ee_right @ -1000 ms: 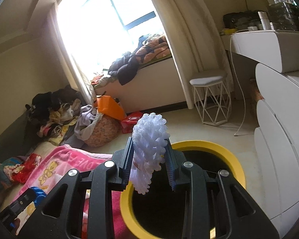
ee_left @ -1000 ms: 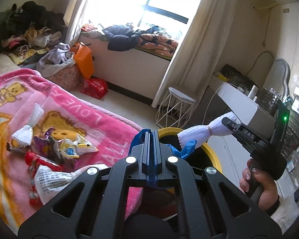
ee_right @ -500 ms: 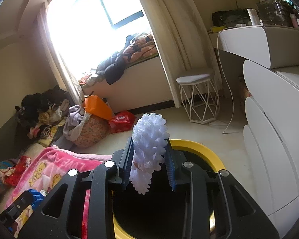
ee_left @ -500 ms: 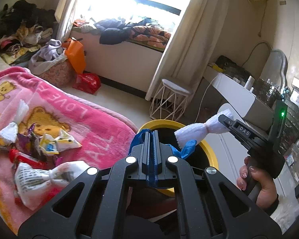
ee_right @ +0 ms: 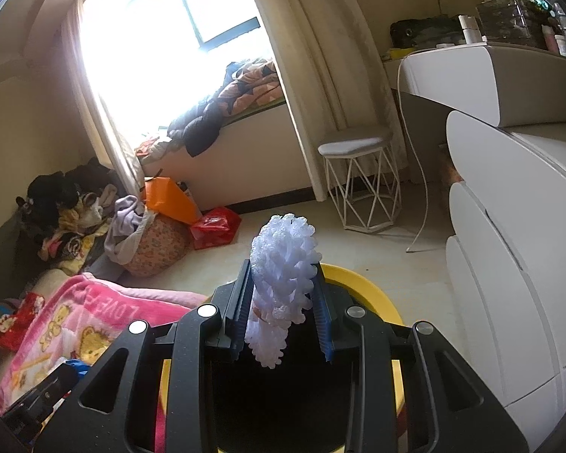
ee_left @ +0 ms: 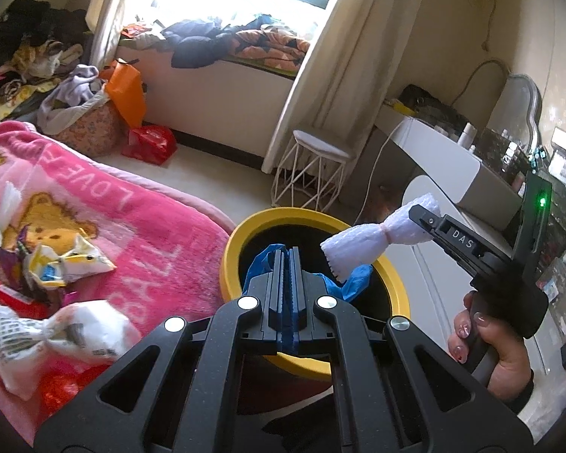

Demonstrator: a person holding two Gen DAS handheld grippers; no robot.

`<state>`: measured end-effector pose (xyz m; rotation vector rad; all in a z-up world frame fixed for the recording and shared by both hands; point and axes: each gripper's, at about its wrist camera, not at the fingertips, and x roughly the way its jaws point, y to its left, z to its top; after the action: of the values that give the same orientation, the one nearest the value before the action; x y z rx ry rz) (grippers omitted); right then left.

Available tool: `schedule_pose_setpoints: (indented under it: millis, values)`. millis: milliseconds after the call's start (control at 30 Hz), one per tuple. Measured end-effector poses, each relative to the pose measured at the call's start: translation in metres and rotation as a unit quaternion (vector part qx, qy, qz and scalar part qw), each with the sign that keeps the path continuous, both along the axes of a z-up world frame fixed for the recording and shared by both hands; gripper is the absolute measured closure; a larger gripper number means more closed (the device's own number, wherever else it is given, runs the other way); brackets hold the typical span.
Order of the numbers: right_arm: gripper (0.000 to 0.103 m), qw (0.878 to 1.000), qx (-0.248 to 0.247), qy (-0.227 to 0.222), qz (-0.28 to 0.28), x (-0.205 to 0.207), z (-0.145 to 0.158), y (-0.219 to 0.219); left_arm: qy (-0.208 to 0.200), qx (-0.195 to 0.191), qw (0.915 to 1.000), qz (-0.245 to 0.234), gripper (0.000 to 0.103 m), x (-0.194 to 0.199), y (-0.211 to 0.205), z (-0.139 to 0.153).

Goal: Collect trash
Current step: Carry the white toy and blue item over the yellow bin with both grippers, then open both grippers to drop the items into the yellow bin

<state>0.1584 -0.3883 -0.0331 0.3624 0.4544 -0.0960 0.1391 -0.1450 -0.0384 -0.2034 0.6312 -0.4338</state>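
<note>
A round bin with a yellow rim and a dark inside stands on the floor beside the bed. My left gripper hovers over its mouth, shut on a crumpled blue plastic scrap that sticks out both sides of the jaws. My right gripper, held by a hand, is shut on a white foam net wrapper above the bin's right side. More wrappers lie on the pink blanket.
A white wire stool stands by the curtain behind the bin. A white dresser rises close on the right. A laundry basket, an orange bag and a red bag sit on the floor by the window ledge.
Both grippers have moved forward and lower over the bin, which now looks larger in the left wrist view. The grips on the blue scrap and white foam are unchanged.
</note>
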Motion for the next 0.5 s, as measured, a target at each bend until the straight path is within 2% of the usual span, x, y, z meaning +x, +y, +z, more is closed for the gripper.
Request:
schedule_pose_setpoints:
  millis: [500]
  values:
    - [0.072,0.999,0.012,0.033,-0.012,0.009,-0.022,-0.022,0.028,0.029,0.9988,-0.029,0.102,0.036,-0.047,-0.028]
